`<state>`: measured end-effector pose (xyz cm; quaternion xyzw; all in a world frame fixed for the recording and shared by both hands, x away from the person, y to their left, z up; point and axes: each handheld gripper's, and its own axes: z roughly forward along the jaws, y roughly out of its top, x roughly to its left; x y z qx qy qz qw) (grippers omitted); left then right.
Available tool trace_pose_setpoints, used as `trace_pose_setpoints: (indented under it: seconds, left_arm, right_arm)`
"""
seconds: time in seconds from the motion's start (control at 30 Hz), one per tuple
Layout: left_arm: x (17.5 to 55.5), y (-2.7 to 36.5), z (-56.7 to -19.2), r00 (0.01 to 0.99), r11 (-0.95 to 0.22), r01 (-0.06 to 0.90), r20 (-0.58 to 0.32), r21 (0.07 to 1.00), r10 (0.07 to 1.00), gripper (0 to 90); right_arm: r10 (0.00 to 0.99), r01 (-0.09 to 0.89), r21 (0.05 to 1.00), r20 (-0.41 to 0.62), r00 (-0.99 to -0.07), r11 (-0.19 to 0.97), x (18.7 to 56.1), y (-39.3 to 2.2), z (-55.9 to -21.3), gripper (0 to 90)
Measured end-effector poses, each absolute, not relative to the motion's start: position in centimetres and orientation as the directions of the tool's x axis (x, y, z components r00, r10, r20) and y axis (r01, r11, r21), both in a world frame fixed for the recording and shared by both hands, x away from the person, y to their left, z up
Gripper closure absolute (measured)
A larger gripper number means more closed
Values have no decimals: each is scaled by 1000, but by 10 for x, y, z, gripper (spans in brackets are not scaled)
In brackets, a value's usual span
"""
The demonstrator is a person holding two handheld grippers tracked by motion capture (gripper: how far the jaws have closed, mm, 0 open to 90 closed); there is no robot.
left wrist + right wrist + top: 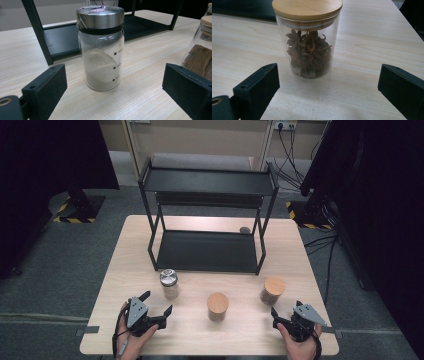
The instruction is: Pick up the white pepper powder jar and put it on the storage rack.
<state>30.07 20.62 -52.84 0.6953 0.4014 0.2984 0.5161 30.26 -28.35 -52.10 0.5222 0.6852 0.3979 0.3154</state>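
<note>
Three glass jars stand on the wooden table [125,270] in front of a black two-tier shelf rack [207,250]. A metal-lidded jar of white powder [169,284] [101,50] is on the left. My left gripper [156,303] [115,82] is open just short of it, with the jar upright ahead of the jaws and nothing touching. A wood-lidded jar of star anise [272,291] [308,42] stands on the right, and my right gripper [286,310] [328,82] is open facing it. Between them stands a second wood-lidded jar [218,306] [200,50] holding brown pieces.
The rack's lower tray [62,37] lies close behind the powder jar, with a black post [37,30] to its left. A small dark object [244,230] sits on the table by the rack's back right leg. Cables and dark stands surround the table on the floor.
</note>
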Motion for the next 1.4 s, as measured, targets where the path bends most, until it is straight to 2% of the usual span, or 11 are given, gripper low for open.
trace_pose_setpoints:
  seconds: [0.4,0.63,1.4]
  left_arm:
    - [303,206,-528,495,-135,243,-3,960,869,72]
    - [307,205,-519,489,-127,207,10,970,872,89]
    - [334,193,-500,492,-137,184,29,973,870,158]
  right_arm:
    - [967,471,873,-2,-255,126,303,-285,-521,39]
    - [966,473,872,2,-257,124,304,-285,-521,39]
    - [965,486,867,21,-260,112,305,-286,-521,39]
